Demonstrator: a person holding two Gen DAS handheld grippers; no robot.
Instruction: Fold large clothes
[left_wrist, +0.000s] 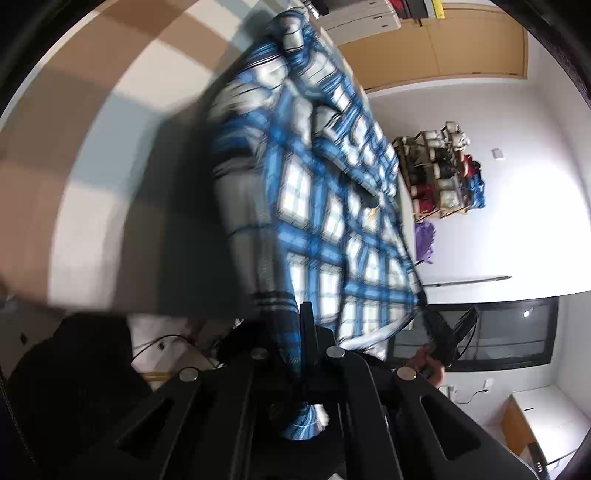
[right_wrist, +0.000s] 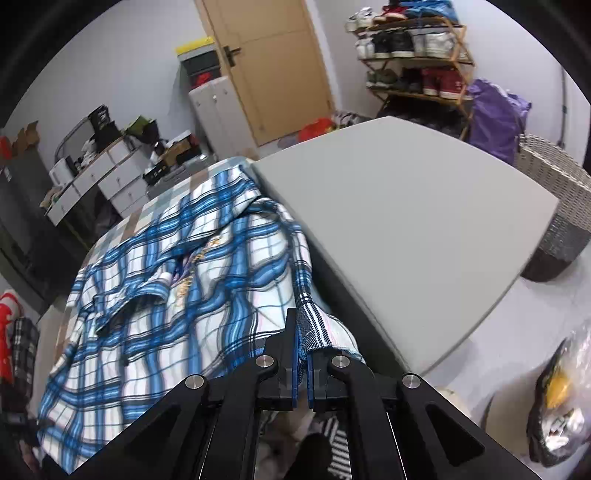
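Across a pale grey surface (right_wrist: 406, 206) and checked cloth beside it lay the blue-and-white plaid cotton shirt (right_wrist: 192, 280). Each black tool, left (left_wrist: 306, 354) and right (right_wrist: 302, 354), was clamped on a hem edge of that shirt.

free: bare grey table top (right_wrist: 406, 206) right of plaid shirt (right_wrist: 166, 295) | obstacle: wicker basket (right_wrist: 557, 206) beyond table's right edge

Shirt (right_wrist: 177, 295) lies on the table (right_wrist: 406, 221), on its left part, w/ one edge in my right gripper (right_wrist: 303, 354) at the near edge. Behind the table: door (right_wrist: 269, 66). Shoe rack (right_wrist: 413, 55) behind-right of table, basket (right_wrist: 554, 206) just right.
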